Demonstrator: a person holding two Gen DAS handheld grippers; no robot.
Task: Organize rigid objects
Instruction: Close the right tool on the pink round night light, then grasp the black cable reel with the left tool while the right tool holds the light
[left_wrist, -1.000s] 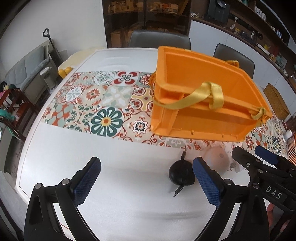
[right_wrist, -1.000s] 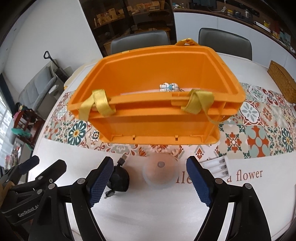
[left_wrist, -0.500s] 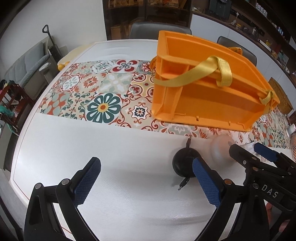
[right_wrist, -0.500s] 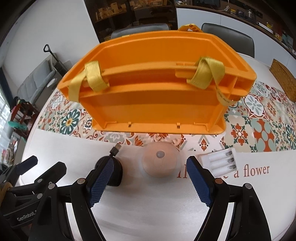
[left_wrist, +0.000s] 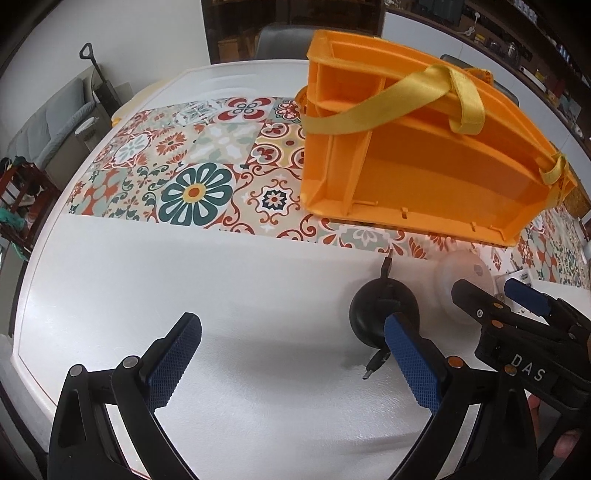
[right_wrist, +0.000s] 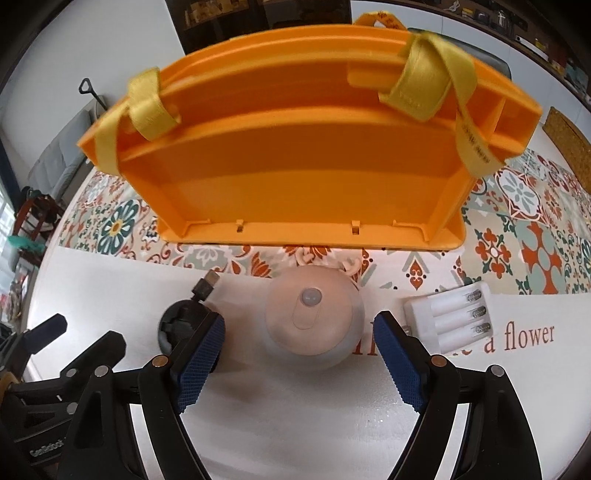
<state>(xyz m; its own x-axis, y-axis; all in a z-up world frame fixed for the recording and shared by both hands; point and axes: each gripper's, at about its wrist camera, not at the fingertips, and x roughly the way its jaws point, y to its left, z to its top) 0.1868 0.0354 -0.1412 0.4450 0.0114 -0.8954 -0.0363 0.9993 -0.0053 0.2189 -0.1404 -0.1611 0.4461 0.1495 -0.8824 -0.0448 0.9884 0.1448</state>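
Observation:
An orange plastic basket (right_wrist: 306, 177) with yellow straps stands on the patterned runner; it also shows in the left wrist view (left_wrist: 424, 170). In front of it on the white table lie a round peach night light (right_wrist: 314, 321), a black round cable reel (right_wrist: 183, 323) with a USB plug, and a white battery case (right_wrist: 448, 315). My right gripper (right_wrist: 299, 354) is open, its pads on either side of the peach light, low over the table. My left gripper (left_wrist: 291, 363) is open and empty; the black reel (left_wrist: 382, 310) lies just beyond its right pad.
The right gripper's fingers (left_wrist: 517, 306) show at the right of the left wrist view. A woven box (right_wrist: 569, 140) sits at the far right of the table. Chairs (left_wrist: 280, 40) stand behind the table, shelves beyond.
Both grippers have dropped lower and moved forward. The peach light now lies between the right gripper's pads, and the basket looms larger. Nothing was grasped.

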